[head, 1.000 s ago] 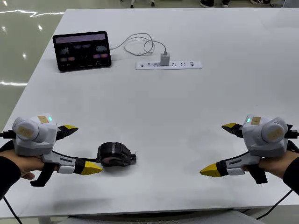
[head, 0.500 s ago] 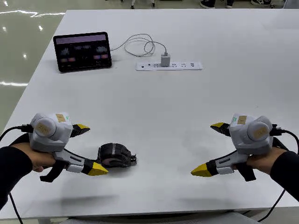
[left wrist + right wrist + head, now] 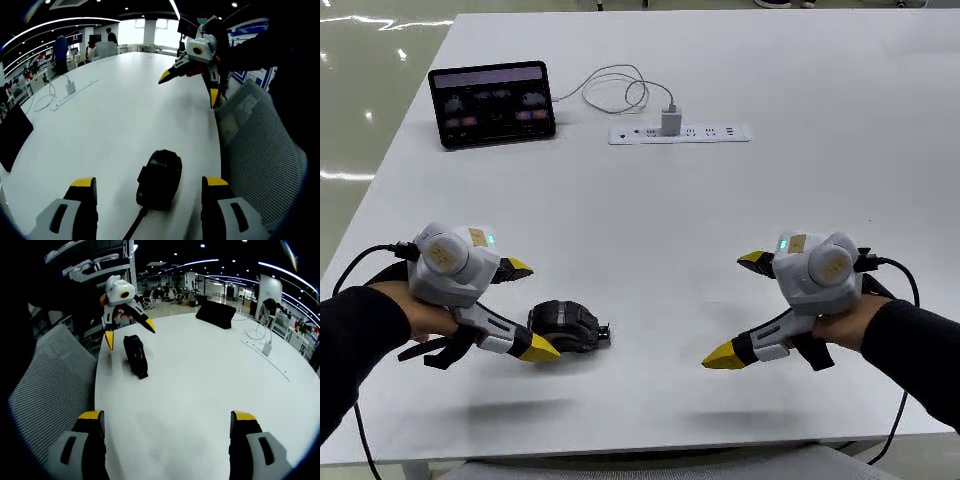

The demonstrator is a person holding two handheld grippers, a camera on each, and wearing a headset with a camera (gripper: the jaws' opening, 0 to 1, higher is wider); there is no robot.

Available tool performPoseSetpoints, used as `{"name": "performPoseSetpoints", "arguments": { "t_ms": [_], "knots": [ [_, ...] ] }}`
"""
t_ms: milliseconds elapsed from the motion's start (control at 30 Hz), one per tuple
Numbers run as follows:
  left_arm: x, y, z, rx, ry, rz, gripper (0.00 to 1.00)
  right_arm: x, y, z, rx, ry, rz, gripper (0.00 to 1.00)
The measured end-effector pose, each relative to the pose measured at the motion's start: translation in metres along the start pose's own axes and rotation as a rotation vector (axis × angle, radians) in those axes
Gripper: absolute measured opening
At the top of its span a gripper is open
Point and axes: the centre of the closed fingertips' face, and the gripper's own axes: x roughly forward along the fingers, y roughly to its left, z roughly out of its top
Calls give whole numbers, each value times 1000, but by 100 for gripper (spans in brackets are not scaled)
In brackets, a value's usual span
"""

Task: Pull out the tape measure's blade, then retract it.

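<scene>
Between my left gripper's (image 3: pixel 531 308) yellow-tipped fingers (image 3: pixel 537 348), which stand wide apart, the tape measure (image 3: pixel 563 327) lies on the white table (image 3: pixel 650 210). One tip sits just beside its near edge and the other on its far side, and as far as I can tell neither presses on the case. In the left gripper view the black case lies squarely in the gap ahead of the jaws. My right gripper (image 3: pixel 736 308) hovers well to the right of the tape measure, fingers likewise spread, holding nothing and pointing toward the case. Far beyond the tape measure stand a tablet (image 3: pixel 493 103) and a power strip (image 3: pixel 680 133) with a charger plugged in. I judge the task barely begun: no blade shows drawn from the case, so the grasp, the pull and the retraction are all left. Next I'd clamp the left on the case and bring the right to the blade's hook.
</scene>
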Motion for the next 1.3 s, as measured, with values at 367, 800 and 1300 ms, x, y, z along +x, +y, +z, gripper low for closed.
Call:
{"name": "performPoseSetpoints", "arguments": {
  "t_ms": [367,800,1300],
  "knots": [
    [11,-6,-1,42,57,-45,74,27,11,14,-55,-1,51,100],
    [18,-11,-3,93,91,-72,58,56,25,36,-82,-29,112,98],
    [22,-14,-3,138,122,-96,34,74,35,45,-137,-26,156,86]
  ]
}}
